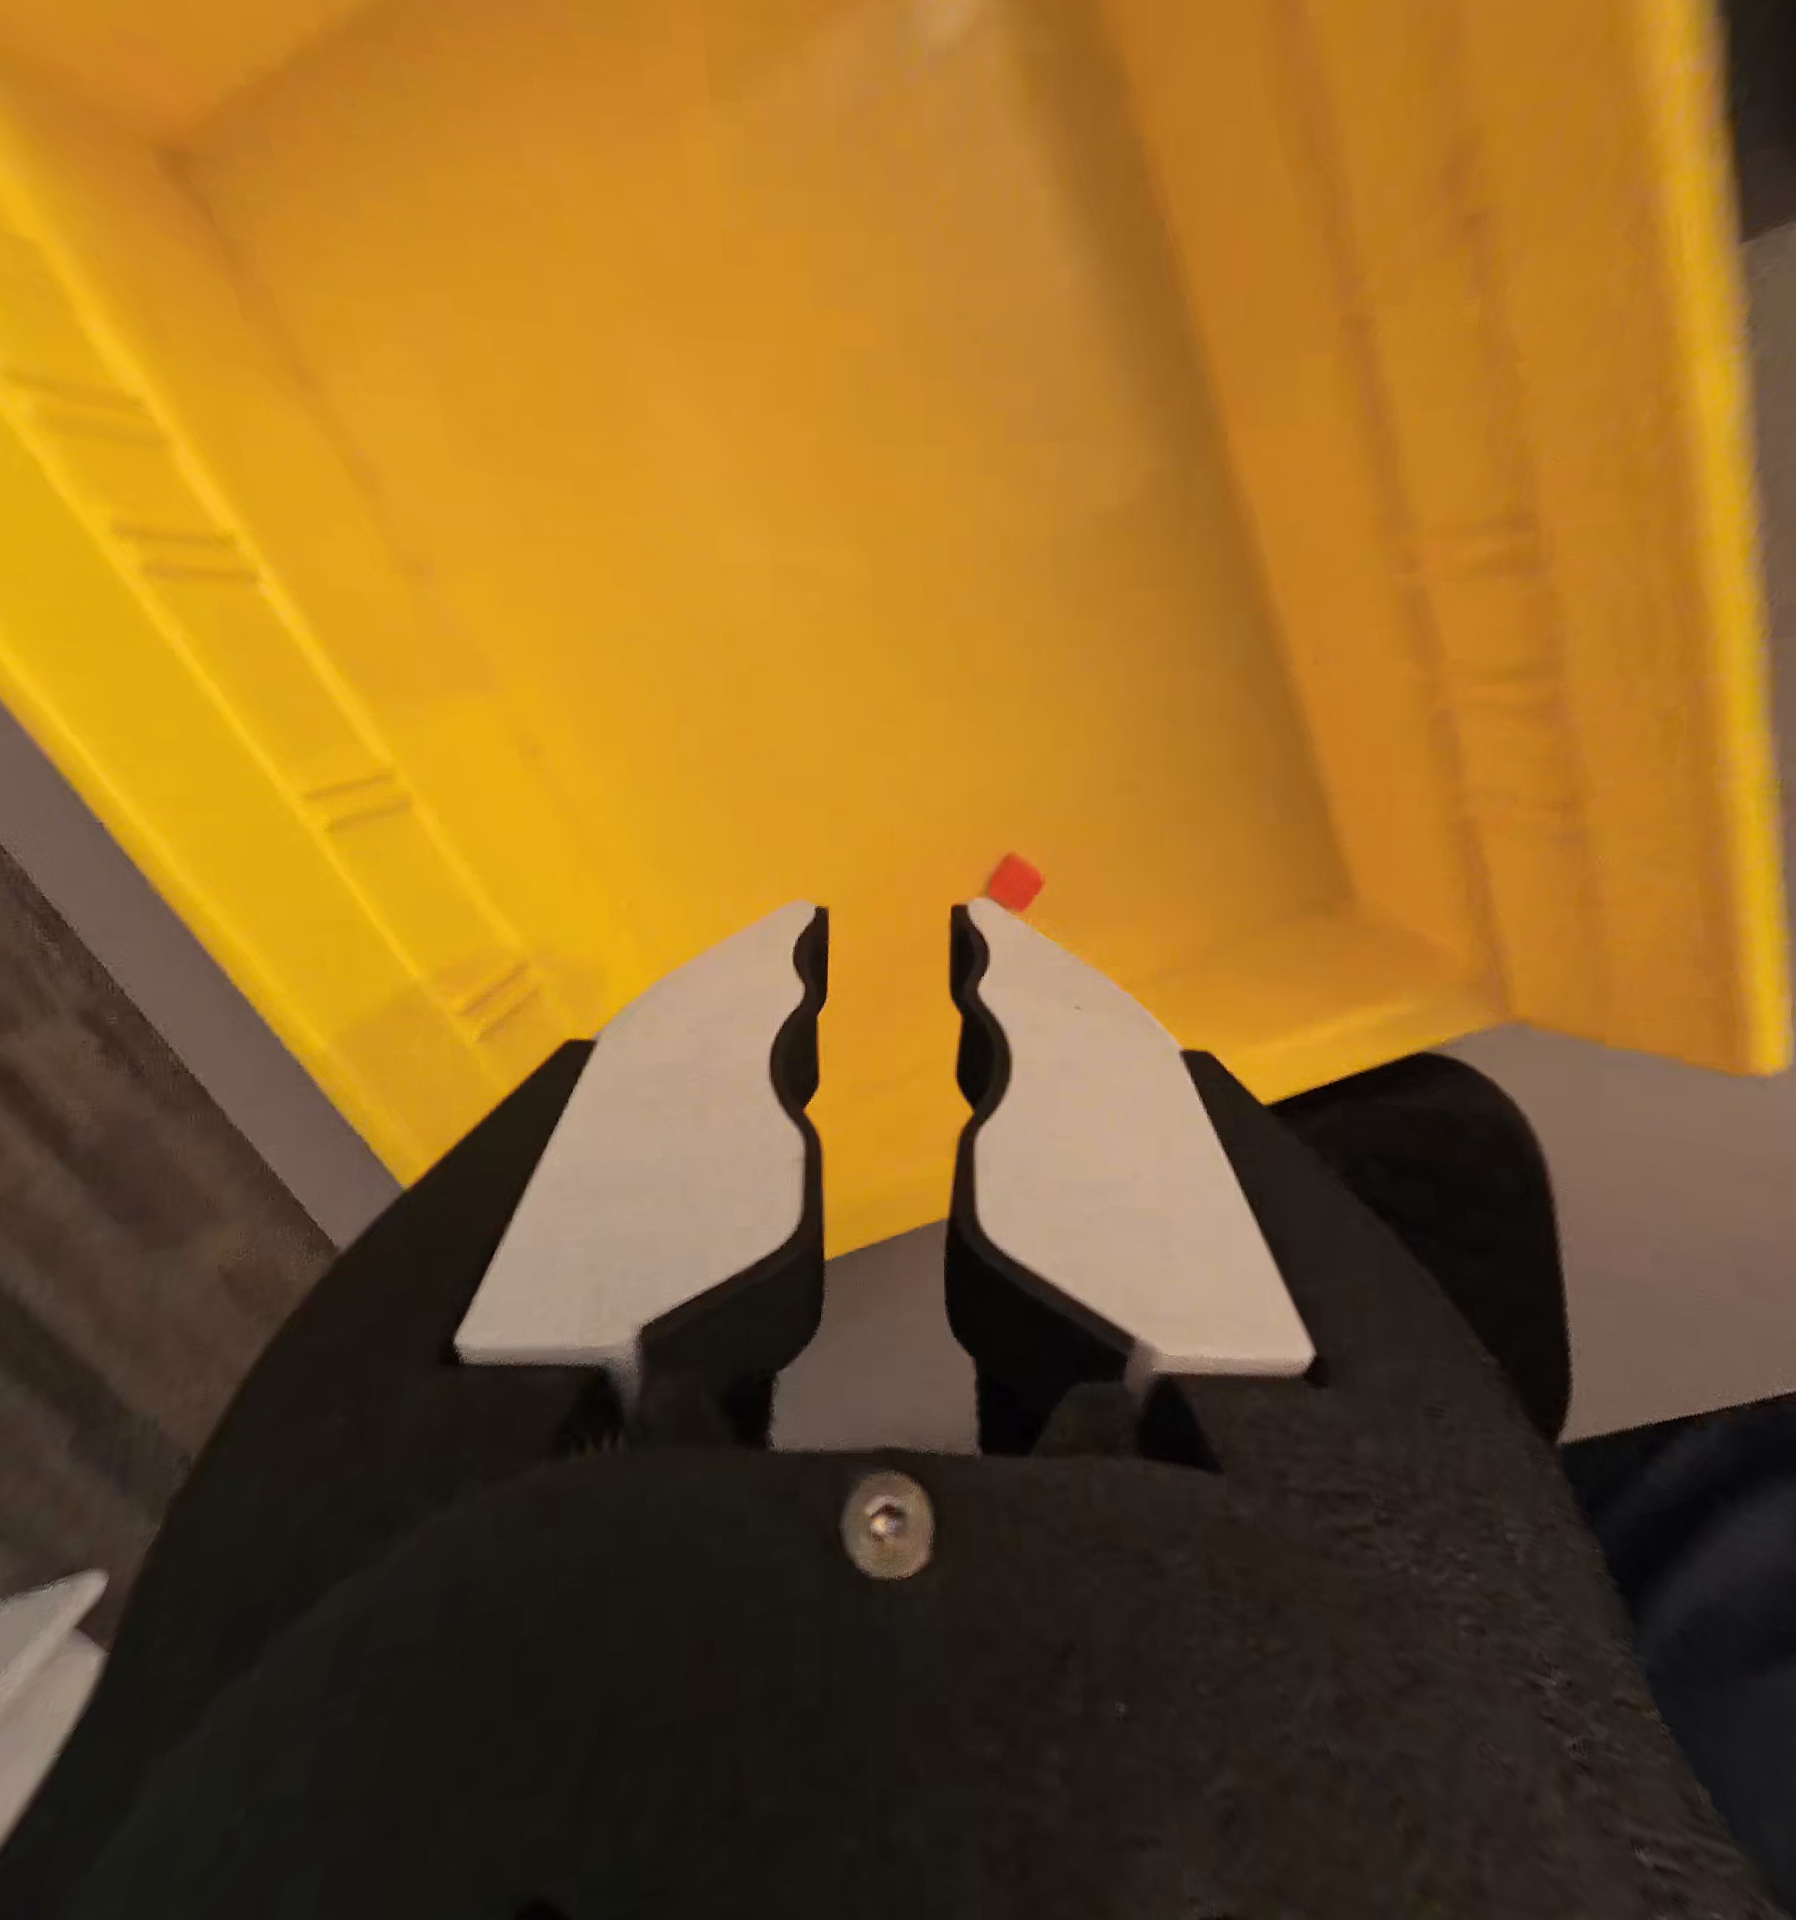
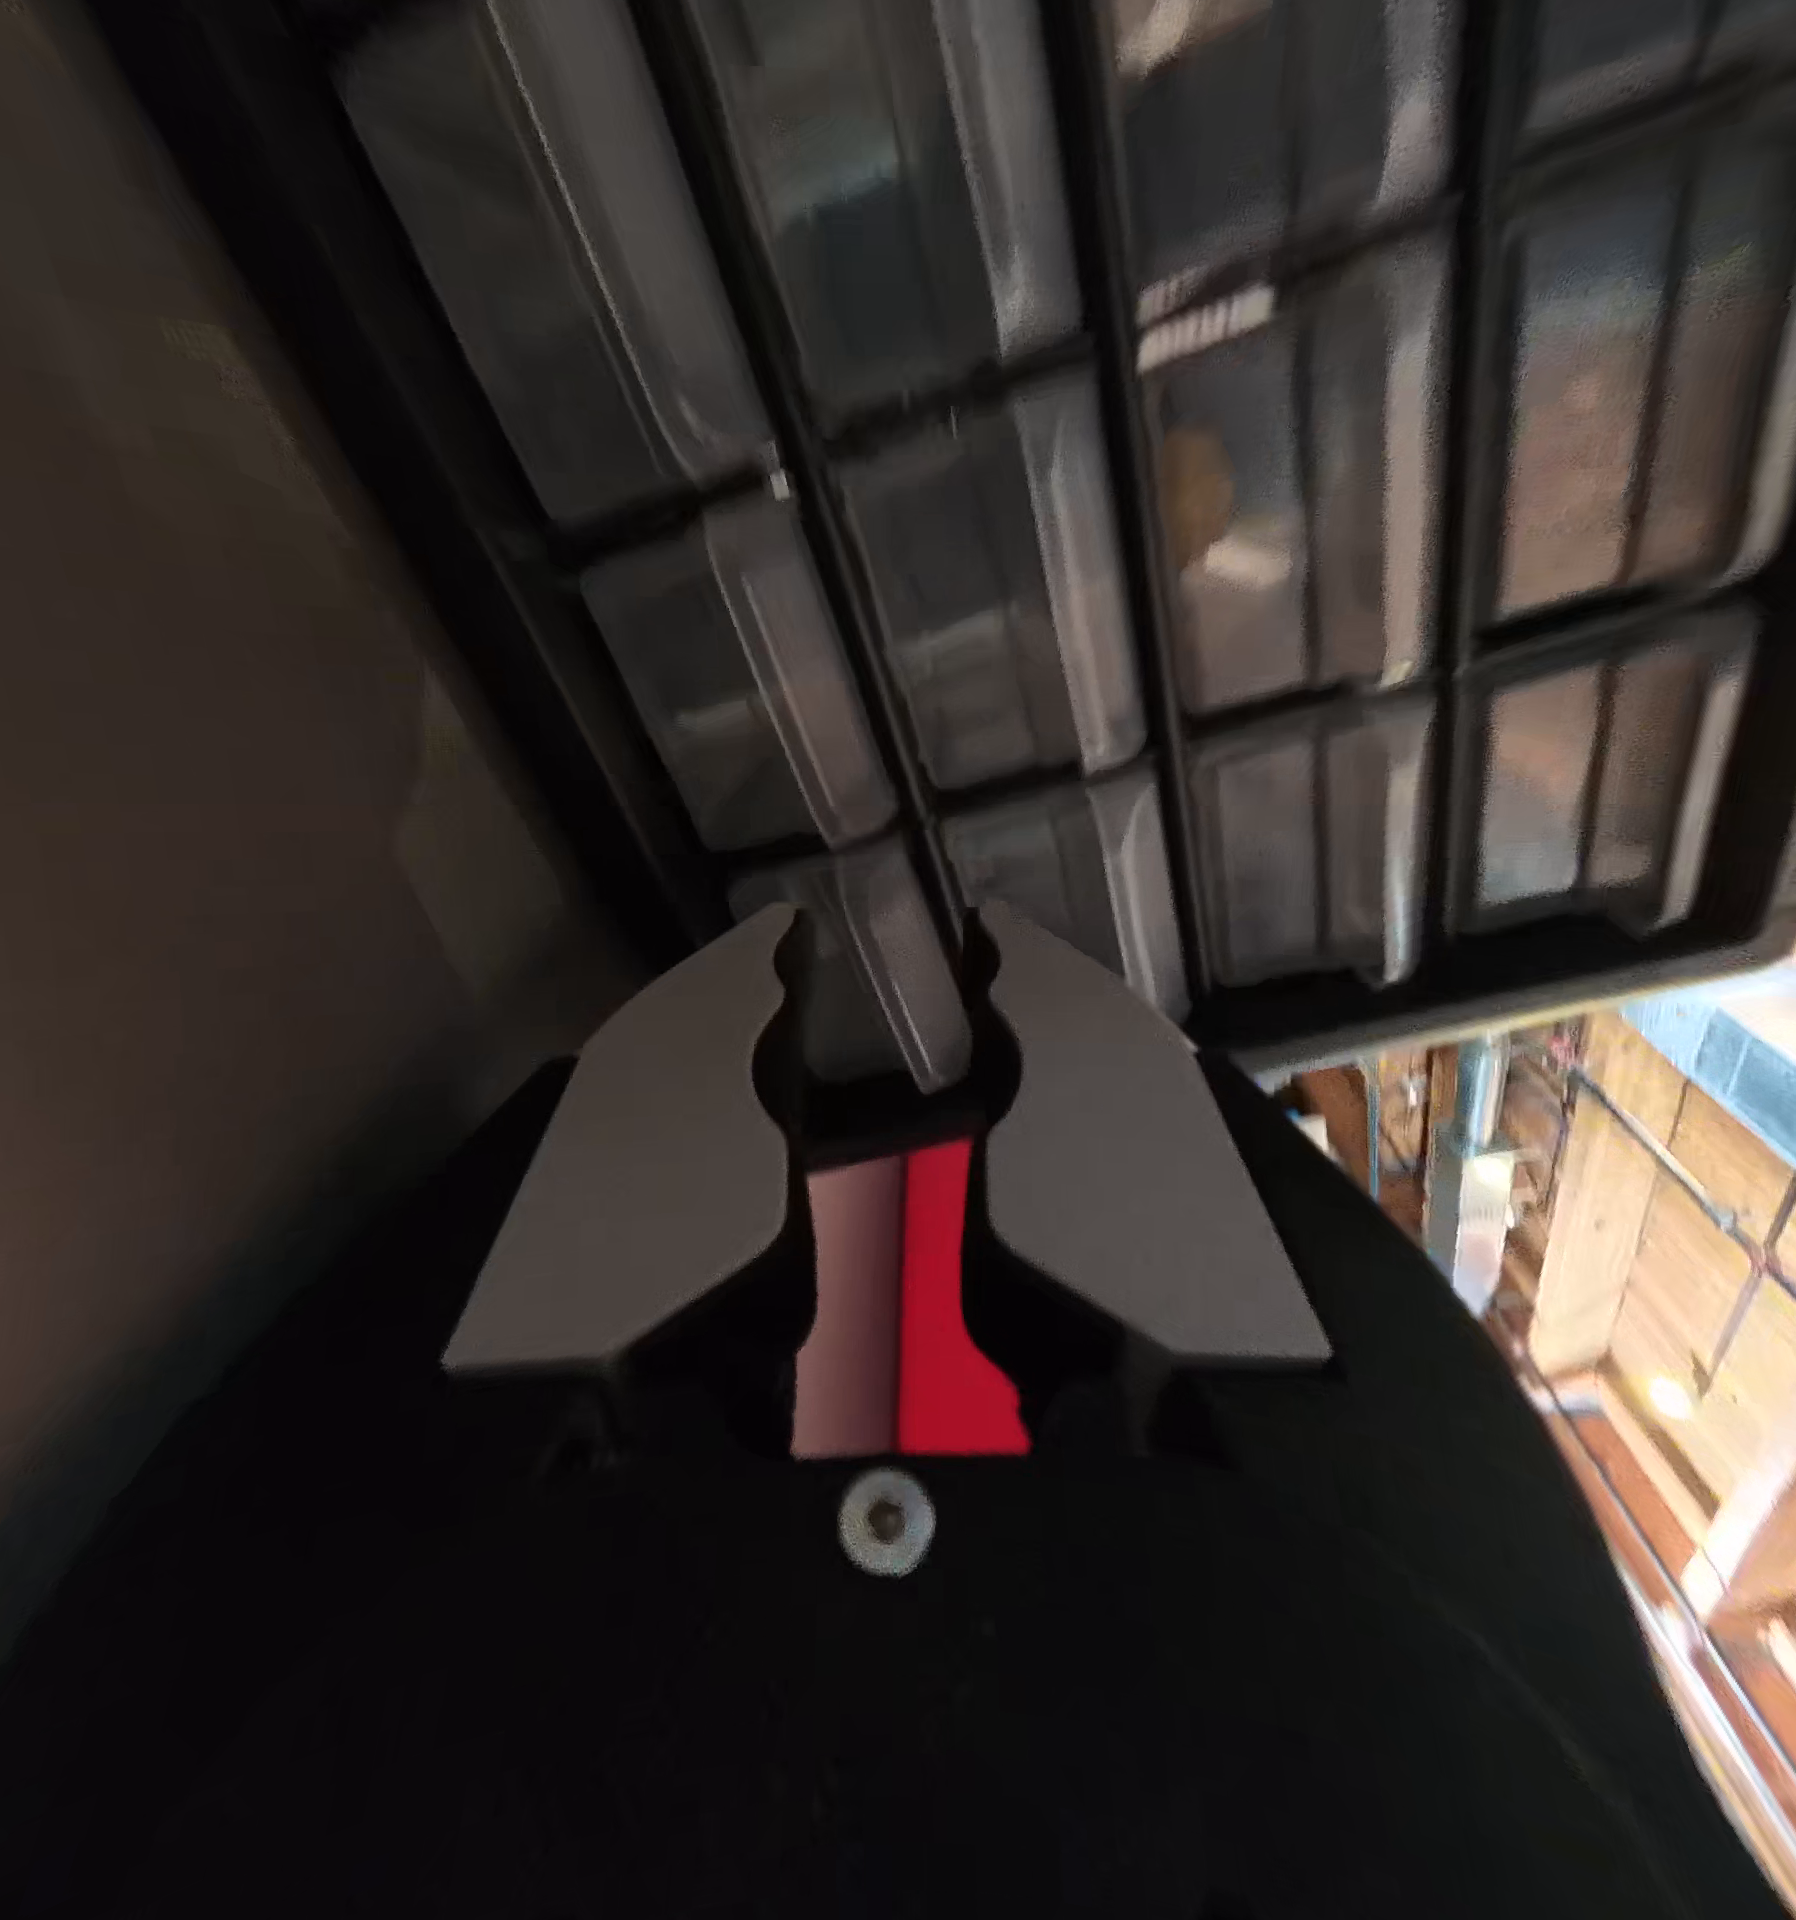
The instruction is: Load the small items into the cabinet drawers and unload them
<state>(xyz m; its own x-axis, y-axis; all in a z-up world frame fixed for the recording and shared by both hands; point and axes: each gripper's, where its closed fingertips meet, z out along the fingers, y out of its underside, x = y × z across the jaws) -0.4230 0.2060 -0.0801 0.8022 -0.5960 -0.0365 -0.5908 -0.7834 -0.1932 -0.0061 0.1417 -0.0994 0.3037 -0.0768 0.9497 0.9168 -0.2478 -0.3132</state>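
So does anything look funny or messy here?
Nothing looks spilled or broken. One tiny red block sits alone in the big yellow plastic bin, just past the open left gripper. The clear cabinet drawers are blurry.

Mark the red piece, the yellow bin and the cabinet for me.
Red piece (image 1: pixel 1015 881), left wrist view: its top face.
Yellow bin (image 1: pixel 769 468), left wrist view: bare floor.
Cabinet (image 2: pixel 1128 582), right wrist view: black frame bar between drawers.

Right hand-held gripper (image 2: pixel 886 925) parted, facing cabinet drawers (image 2: pixel 1289 540)

A small red cube (image 1: pixel 1015 882) lies in the yellow bin (image 1: pixel 665 468); the clear-fronted cabinet drawers (image 2: pixel 1278 540) look shut.
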